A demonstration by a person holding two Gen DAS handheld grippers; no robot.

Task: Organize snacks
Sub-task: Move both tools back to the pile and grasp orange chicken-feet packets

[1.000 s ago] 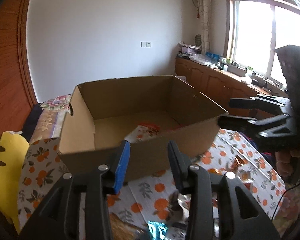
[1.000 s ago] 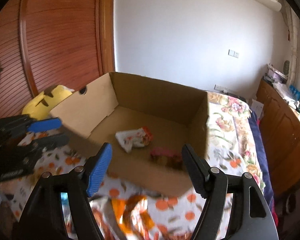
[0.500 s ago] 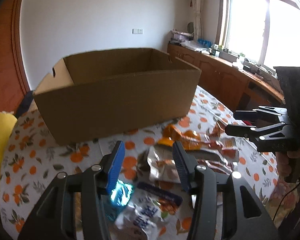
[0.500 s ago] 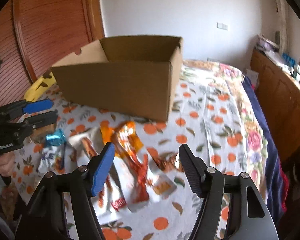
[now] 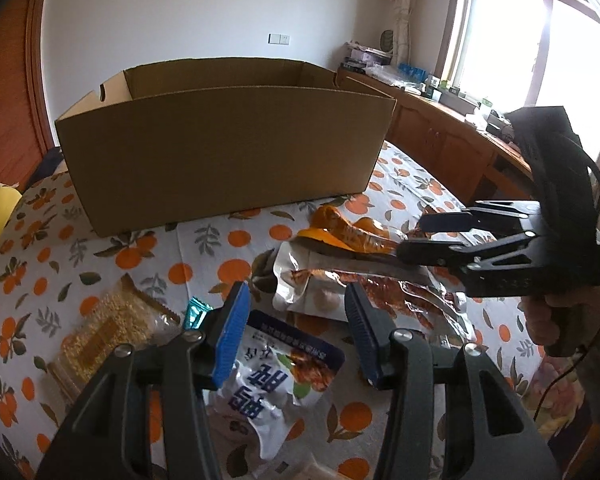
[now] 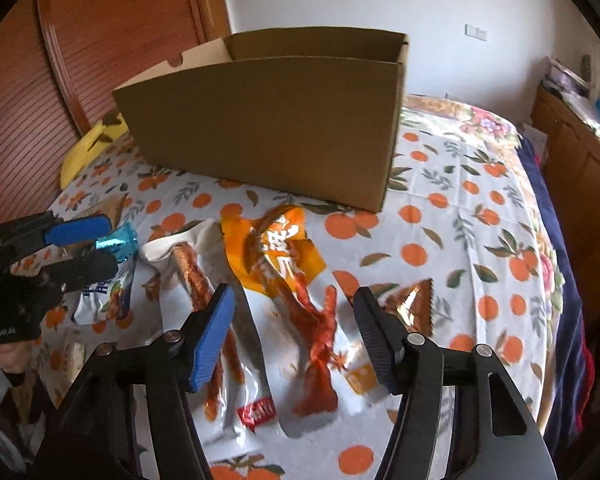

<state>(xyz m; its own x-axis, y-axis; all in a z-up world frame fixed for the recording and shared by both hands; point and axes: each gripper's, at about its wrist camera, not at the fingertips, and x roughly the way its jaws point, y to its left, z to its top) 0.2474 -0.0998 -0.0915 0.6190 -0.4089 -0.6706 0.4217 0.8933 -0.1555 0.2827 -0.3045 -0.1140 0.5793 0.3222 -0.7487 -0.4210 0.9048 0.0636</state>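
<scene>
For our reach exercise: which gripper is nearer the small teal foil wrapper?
Left. The left gripper hovers just beside the teal foil wrapper, while the right gripper hangs over the orange snack bag, farther away.

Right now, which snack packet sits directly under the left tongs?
The white packet with the blue band and large blue characters, lying between the open left tongs. The orange packet and the grain bar lie off to either side.

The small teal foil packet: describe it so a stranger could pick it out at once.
Start at the big cardboard box on the orange-print tablecloth; snack bags lie scattered in front of it. At the pile's left edge, beside the left gripper, sits the small teal foil packet. It alone is shiny blue-green; its neighbours are white or orange.
</scene>
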